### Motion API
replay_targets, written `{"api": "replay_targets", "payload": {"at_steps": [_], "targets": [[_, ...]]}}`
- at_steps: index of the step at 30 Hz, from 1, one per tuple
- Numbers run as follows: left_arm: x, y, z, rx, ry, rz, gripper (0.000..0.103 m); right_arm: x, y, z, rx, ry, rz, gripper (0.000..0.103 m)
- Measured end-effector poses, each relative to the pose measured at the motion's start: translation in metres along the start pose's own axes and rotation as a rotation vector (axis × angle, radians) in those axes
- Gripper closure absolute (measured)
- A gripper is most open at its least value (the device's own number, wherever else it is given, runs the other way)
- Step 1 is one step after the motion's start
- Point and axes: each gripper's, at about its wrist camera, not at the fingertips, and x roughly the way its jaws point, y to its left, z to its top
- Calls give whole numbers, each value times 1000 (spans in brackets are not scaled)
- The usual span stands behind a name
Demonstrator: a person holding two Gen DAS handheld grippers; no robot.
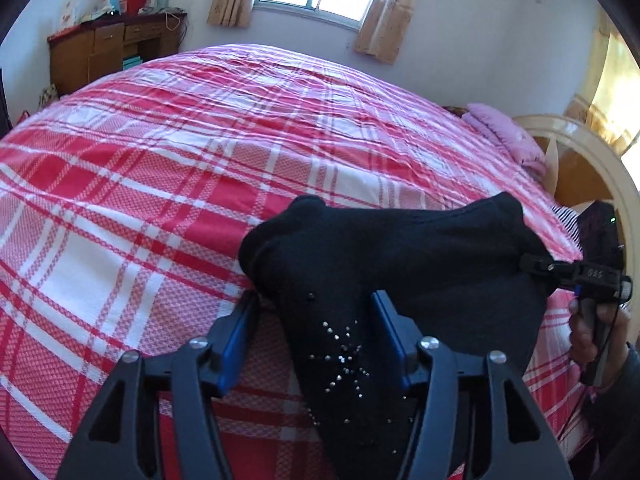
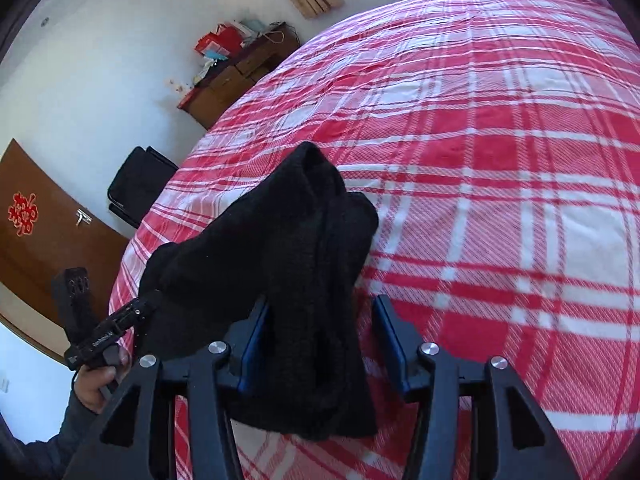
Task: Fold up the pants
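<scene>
The black pants (image 1: 400,256), with a rhinestone star pattern (image 1: 346,356), hang bunched above the red and white plaid bed (image 1: 160,168). My left gripper (image 1: 316,320) has its blue-padded jaws wide apart with the cloth draped between them. My right gripper (image 2: 320,324) is likewise wide apart, with the black pants (image 2: 280,248) hanging between its fingers and over the left pad. Each gripper also shows in the other's view, at the cloth's edge: the right one (image 1: 536,266) and the left one (image 2: 140,308). Whether those tips pinch cloth is hidden.
A pink pillow (image 1: 504,136) and a cream headboard (image 1: 592,168) lie at the bed's right. A wooden desk (image 1: 108,52) with red bags stands by the far wall under a window. A black chair (image 2: 136,184) and a brown door (image 2: 44,232) are at the bed's left.
</scene>
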Motion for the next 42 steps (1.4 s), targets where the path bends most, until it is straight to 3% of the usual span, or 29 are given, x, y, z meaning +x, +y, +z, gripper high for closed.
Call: {"api": "replay_targets", "payload": {"at_steps": [4,7,11,16,19,22,27,32,35,38,42], "targets": [[-1,3,1,17,3,47,35,-23,5,-7,-2,-67,-15,48],[-5,6,1,17,-1,67,32,-38,10,-19,-8,-83,30,48],[-5,10,-3,27,-6,78,31,-27,5,-32,-1,-20,-86,45],[-7,7,-3,43,7,104,30,-27,0,-33,37,-40,-79,44],[-12,4,-4,34,17,115,30,-33,6,-35,44,-59,-106,44],[-27,-3,-8,46,12,133,31,-61,16,-43,34,-132,-180,44],[-63,-30,-15,97,-38,115,30,-119,56,-69,-24,-256,-258,44],[-104,-58,-23,147,-114,94,24,-162,112,-104,-135,-362,-330,41],[-124,-68,-29,168,-154,70,21,-178,135,-119,-179,-398,-357,39],[-141,-75,-33,176,-200,56,6,-190,153,-129,-208,-430,-370,39],[-153,-80,-33,174,-239,30,5,-200,167,-136,-221,-450,-382,38]]}}
